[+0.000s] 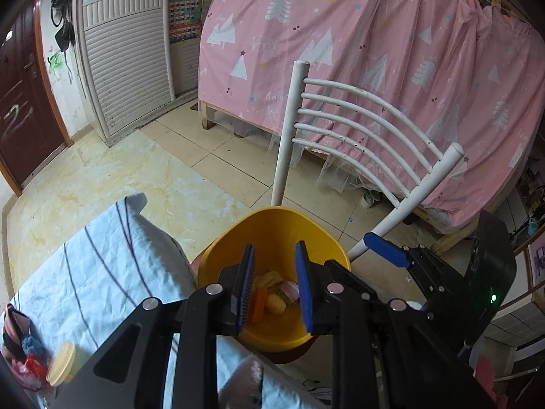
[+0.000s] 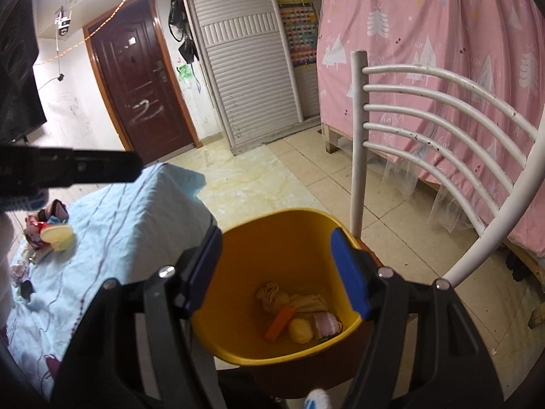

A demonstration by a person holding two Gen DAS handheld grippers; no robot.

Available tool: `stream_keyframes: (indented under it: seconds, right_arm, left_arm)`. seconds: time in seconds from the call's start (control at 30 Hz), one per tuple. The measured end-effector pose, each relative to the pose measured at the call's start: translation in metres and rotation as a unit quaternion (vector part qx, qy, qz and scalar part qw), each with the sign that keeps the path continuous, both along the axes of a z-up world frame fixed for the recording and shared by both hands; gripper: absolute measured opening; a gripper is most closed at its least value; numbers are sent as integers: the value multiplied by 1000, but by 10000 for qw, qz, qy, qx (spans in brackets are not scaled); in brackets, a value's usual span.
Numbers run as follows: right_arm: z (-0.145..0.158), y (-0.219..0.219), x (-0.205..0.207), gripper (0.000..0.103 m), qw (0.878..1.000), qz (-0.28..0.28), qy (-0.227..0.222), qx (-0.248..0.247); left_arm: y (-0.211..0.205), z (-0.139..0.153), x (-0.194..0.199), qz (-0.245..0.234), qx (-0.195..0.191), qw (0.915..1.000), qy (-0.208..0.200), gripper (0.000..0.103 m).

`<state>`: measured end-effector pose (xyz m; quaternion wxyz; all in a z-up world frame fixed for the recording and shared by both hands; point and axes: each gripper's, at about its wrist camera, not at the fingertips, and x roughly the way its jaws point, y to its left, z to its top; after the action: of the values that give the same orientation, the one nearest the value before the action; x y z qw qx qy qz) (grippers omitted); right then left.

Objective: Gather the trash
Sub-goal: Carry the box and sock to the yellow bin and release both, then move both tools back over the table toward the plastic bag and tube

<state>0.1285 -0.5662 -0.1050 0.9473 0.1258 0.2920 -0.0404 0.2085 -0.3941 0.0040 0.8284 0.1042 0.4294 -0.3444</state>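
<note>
A yellow bin (image 1: 272,228) (image 2: 272,221) stands on a chair seat beside the table. In it lie an orange piece (image 2: 279,322), a yellow ball (image 2: 299,330), a pink wrapper and beige crumpled scraps. My left gripper (image 1: 275,283) hovers over the bin, jaws nearly together with nothing between them. My right gripper (image 2: 277,272) is open above the bin's rim and holds nothing. One of its blue fingers (image 1: 385,248) shows at the right in the left wrist view. On the table lie a yellow-lidded cup (image 1: 61,363) (image 2: 58,235) and red wrappers (image 1: 30,364).
A light blue striped cloth (image 1: 102,255) (image 2: 119,211) covers the table left of the bin. The white chair back (image 1: 357,129) (image 2: 442,109) rises behind the bin. A pink curtain (image 1: 340,34) hangs beyond it. Tiled floor, a louvred wardrobe and a dark door lie farther off.
</note>
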Motion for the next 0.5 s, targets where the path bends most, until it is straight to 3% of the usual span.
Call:
stream_keyframes:
  seconds: [0.5]
  right_arm:
    - [36, 65, -8, 65, 9978, 584, -206, -218]
  left_arm:
    - [89, 28, -30, 513, -231, 9982, -204, 15]
